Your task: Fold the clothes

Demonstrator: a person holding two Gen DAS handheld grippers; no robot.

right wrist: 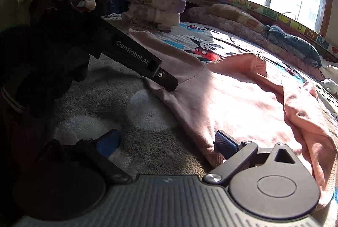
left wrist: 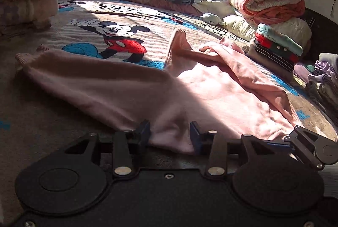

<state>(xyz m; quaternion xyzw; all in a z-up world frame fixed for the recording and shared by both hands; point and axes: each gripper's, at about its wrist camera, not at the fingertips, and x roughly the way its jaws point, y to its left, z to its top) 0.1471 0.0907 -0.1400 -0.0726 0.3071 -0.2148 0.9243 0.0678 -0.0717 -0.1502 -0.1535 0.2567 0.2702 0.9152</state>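
Pink top [left wrist: 211,87] lies spread on one cartoon blanket [left wrist: 118,22]; two grippers at its near edge, left gripper [left wrist: 170,134] and right gripper [right wrist: 166,142], both spread wide, grasping nothing

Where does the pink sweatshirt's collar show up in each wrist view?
Left wrist view: the collar stands up just right of centre, beyond the left tongs.
Right wrist view: the collar lies right of centre, in the upper middle, beyond the right tongs.
Shared landmark: the cartoon mouse's red shorts on the blanket, left of the collar.
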